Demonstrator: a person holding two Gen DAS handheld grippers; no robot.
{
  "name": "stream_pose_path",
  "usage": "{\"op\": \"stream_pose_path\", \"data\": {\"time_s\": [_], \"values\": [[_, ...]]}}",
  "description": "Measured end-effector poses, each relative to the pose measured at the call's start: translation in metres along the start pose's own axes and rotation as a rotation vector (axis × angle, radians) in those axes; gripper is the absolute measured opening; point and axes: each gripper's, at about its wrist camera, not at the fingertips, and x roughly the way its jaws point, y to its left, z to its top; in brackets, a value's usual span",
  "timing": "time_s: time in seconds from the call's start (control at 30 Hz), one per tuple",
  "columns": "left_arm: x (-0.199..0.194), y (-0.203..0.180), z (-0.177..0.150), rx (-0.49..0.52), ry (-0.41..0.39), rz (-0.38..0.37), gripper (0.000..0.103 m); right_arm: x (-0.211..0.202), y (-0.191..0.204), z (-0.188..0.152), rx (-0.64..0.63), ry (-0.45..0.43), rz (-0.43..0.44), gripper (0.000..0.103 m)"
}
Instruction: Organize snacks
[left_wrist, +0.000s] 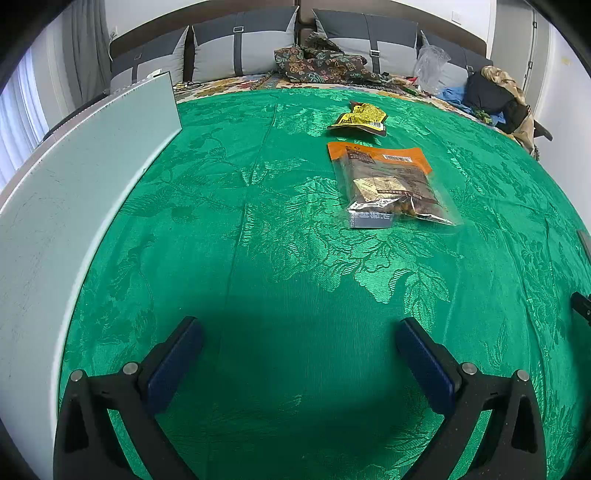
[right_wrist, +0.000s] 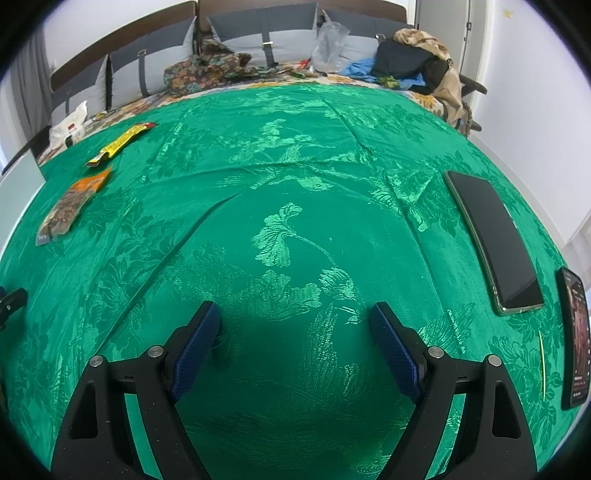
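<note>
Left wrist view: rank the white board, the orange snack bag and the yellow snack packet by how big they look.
1. white board, though it lies nearest the camera
2. orange snack bag
3. yellow snack packet, which is farthest away

A second phone (right_wrist: 575, 339) is cut off by the right edge.

I see a clear, orange-topped plastic snack bag (left_wrist: 388, 184) lying flat on the green patterned tablecloth (left_wrist: 258, 240), a crumpled yellow snack packet (left_wrist: 360, 120) just beyond it
</note>
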Motion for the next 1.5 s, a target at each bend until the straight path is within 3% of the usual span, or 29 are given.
{"op": "stream_pose_path", "data": {"time_s": [1.1, 1.23, 1.4, 1.5], "values": [[0.0, 0.0, 0.002, 0.019, 0.016, -0.009, 0.103, 0.001, 0.0, 0.0, 0.0, -0.001, 0.0, 0.086], [0.008, 0.0, 0.022, 0.066, 0.146, -0.063, 0.102, 0.001, 0.0, 0.0, 0.0, -0.001, 0.0, 0.086], [-0.007, -0.011, 0.087, 0.1, 0.089, -0.209, 0.102, 0.001, 0.0, 0.0, 0.0, -0.001, 0.0, 0.086], [0.009, -0.033, 0.12, 0.123, 0.167, -0.323, 0.103, 0.001, 0.0, 0.0, 0.0, -0.001, 0.0, 0.087]]}}
